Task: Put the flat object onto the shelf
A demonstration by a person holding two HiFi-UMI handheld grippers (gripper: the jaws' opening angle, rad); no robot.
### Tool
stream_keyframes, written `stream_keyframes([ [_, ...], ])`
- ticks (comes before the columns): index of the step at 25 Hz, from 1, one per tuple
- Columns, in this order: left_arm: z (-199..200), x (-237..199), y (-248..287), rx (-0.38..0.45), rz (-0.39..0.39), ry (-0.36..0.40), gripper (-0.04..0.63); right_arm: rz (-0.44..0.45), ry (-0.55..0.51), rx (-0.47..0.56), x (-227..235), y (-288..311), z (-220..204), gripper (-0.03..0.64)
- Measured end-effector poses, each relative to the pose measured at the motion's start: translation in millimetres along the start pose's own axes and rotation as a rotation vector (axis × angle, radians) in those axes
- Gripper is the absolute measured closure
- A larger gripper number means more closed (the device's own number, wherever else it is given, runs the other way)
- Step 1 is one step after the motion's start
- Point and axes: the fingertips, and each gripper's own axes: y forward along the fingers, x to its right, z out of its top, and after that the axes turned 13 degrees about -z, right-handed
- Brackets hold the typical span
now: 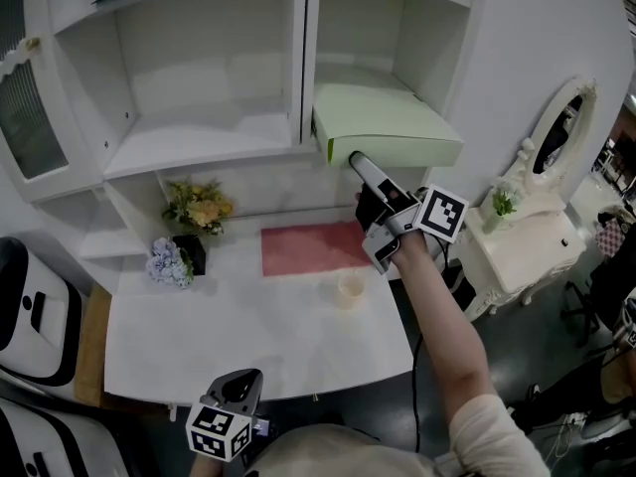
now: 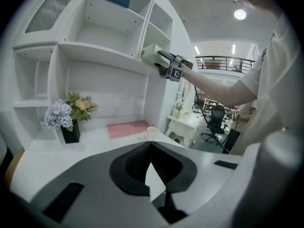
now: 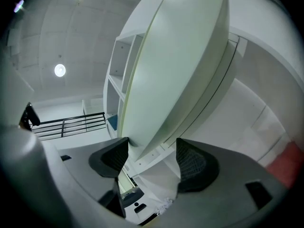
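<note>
Lying on shelf point(image 1: 350, 76), flat object point(image 1: 383, 117), near edge between parted right fingers point(image 3: 110, 158)

right gripper point(image 3: 152, 147): jaws apart | flat object point(image 3: 175, 70): between them | shelf point(image 3: 213, 103): alongside

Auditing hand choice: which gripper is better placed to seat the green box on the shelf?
Likely right: the right gripper is at the green box on the shelf; the left gripper sits low, jaws together.

At one o'clock, a pale green flat box point(image 1: 393, 122); white wooden shelf unit point(image 1: 199, 142); pink rectangular mat point(image 1: 310, 248) at centre; at nine o'clock, yellow flower bunch point(image 1: 202, 207), lilac flower bunch point(image 1: 169, 263), black vase point(image 1: 193, 252).
</note>
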Motion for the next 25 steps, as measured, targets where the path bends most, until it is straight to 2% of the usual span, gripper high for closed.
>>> stream_keyframes([
  [8,-5,2,-10,0.015,0.007,-0.003,0.581,-0.087,0.004,0.008,15,2,4,0.288],
  [19,-16,3,-35,0.041,0.026,-0.019,0.582,-0.125,0.009,0.043,13,-12,2,0.267],
  [22,-7,-4,-37,0.057,0.024,0.006,0.581,-0.11,-0.03,0.025,-4,-27,-4,0.265],
  [25,-15,-7,-53,0.044,0.026,0.008,0.581,-0.066,-0.11,-0.032,-32,-43,-39,0.267],
])
